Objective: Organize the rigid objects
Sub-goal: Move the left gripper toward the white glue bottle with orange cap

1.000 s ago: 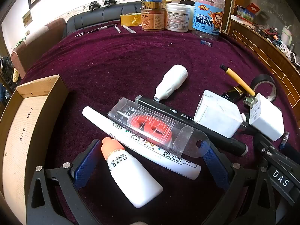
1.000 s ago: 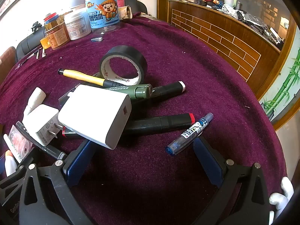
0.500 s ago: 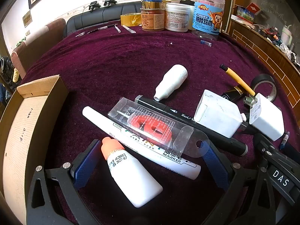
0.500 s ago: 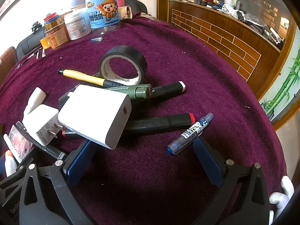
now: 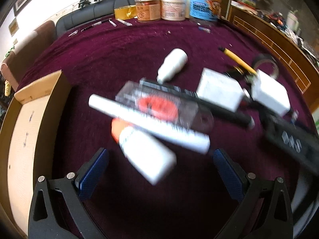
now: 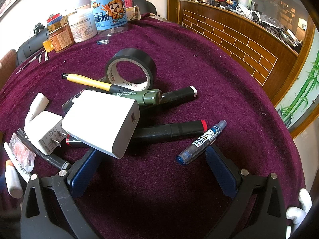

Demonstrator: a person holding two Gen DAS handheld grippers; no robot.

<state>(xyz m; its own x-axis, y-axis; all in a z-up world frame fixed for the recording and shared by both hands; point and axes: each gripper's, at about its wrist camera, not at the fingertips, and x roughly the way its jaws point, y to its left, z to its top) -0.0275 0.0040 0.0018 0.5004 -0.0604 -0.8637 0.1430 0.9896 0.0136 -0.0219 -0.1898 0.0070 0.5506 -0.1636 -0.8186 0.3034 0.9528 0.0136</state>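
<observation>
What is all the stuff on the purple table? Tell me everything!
Chargers: 2, white, pile middle.
Black markers: 3, under and behind the chargers.
Green tube: 1, behind the big charger.
Tape roll: 1, black, behind the pile.
Yellow pen: 1, against the tape.
Lead tube: 1, blue, right front.
White marker: 1, left.
Clear packet: 1, red inside, atop that marker.
Bottles: 2, white.
Cardboard box: 1, far left.
Jars: several, back edge.
Left gripper: open.
Right gripper: open.

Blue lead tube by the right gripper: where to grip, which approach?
Grip the lead tube mid-barrel, on its label, jaws across the width. It lies flat and diagonal on the cloth, clear of the black marker. Probably come from above, wrist turned to square with the barrel. The open right gripper already sits close.
</observation>
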